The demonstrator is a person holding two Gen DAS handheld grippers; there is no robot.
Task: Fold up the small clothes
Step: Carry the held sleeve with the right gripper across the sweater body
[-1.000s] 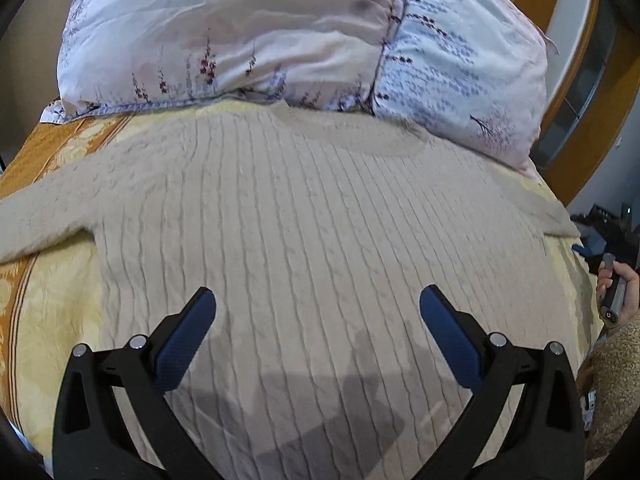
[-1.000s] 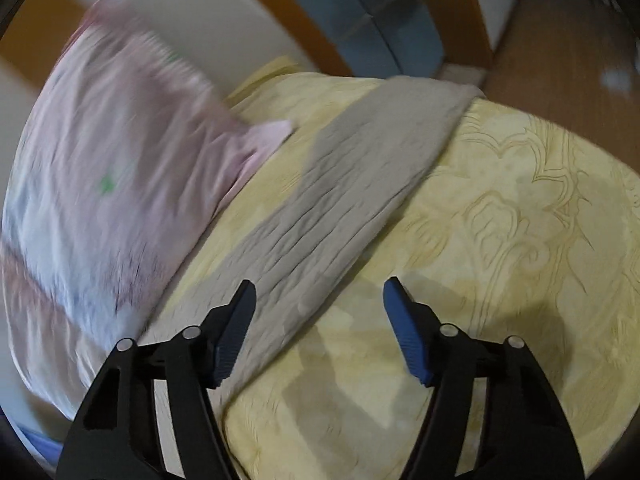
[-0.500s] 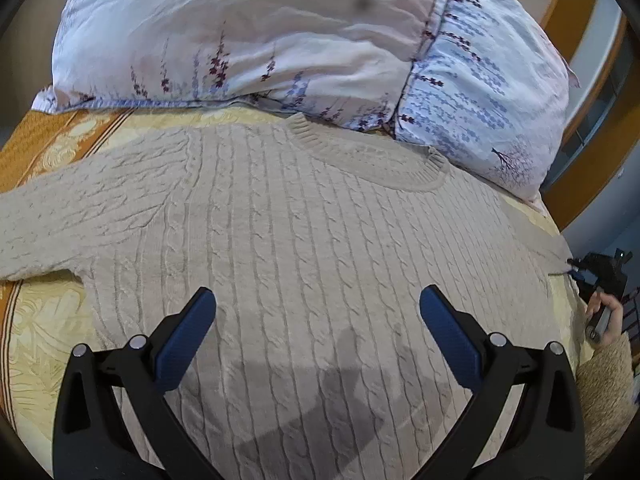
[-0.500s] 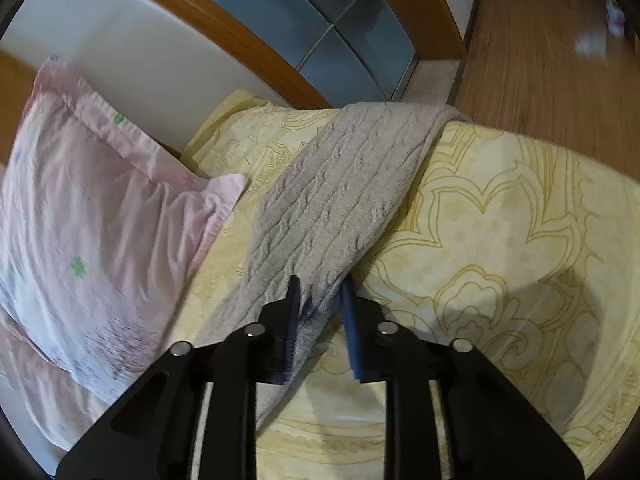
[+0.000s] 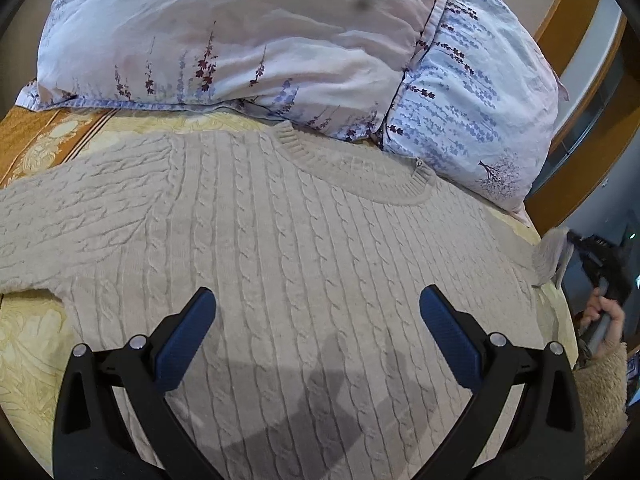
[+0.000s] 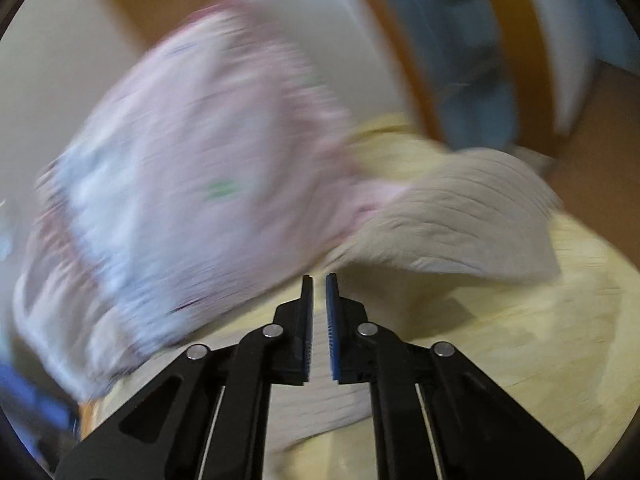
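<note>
A beige cable-knit sweater lies flat, front up, on the yellow bedspread, collar toward the pillows. My left gripper is open and empty, hovering over the sweater's lower body. My right gripper is shut on the sweater's right sleeve and holds it lifted off the bed; the view is blurred by motion. In the left wrist view the lifted sleeve and the right gripper show at the far right edge.
Two floral pillows lie against the head of the bed, just behind the collar. A wooden bed frame curves at the right. The bed's right edge is close to the lifted sleeve.
My right gripper closed on the right sleeve and lifted it, swinging quickly. My left gripper stayed open and shifted slightly toward the collar.
</note>
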